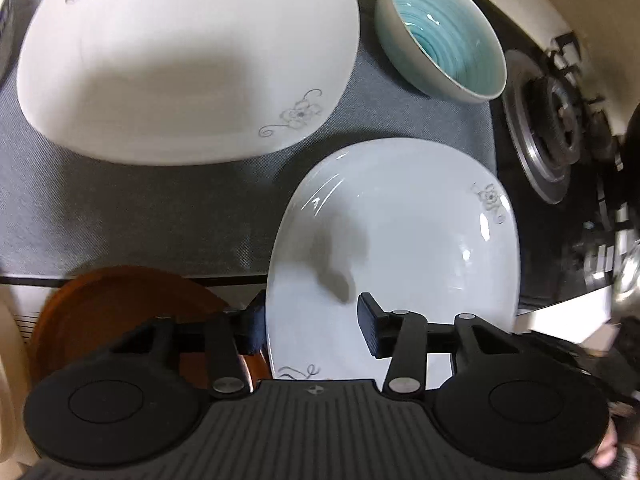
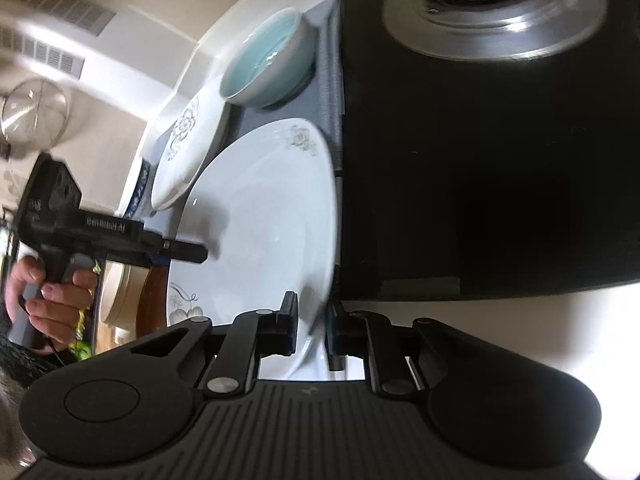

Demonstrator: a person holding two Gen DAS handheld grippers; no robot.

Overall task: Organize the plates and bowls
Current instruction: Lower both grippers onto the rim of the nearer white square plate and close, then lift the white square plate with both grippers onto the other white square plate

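Under your left gripper [image 1: 312, 324], seen from its own wrist, the near white plate [image 1: 392, 248] runs away from the jaws toward the stove burner [image 1: 556, 120]. Its rim sits between the part-open fingers, one finger outside the edge and one over the plate's face; whether either pad presses, you cannot tell. Count two white floral plates, the far one [image 1: 188, 56] well apart on the grey mat [image 1: 120, 208], one blue-glazed bowl [image 1: 444, 36], and one brown plate [image 1: 120, 308] below the left finger.

From the right wrist, your right gripper [image 2: 312, 328] has narrowed onto the same plate's [image 2: 264, 220] opposite rim, pads either side, apparently pinching it. Both grippers bracket it, so the lift likely depends on the right one's grip. The same counts hold: two white plates, one bowl [image 2: 264, 60].
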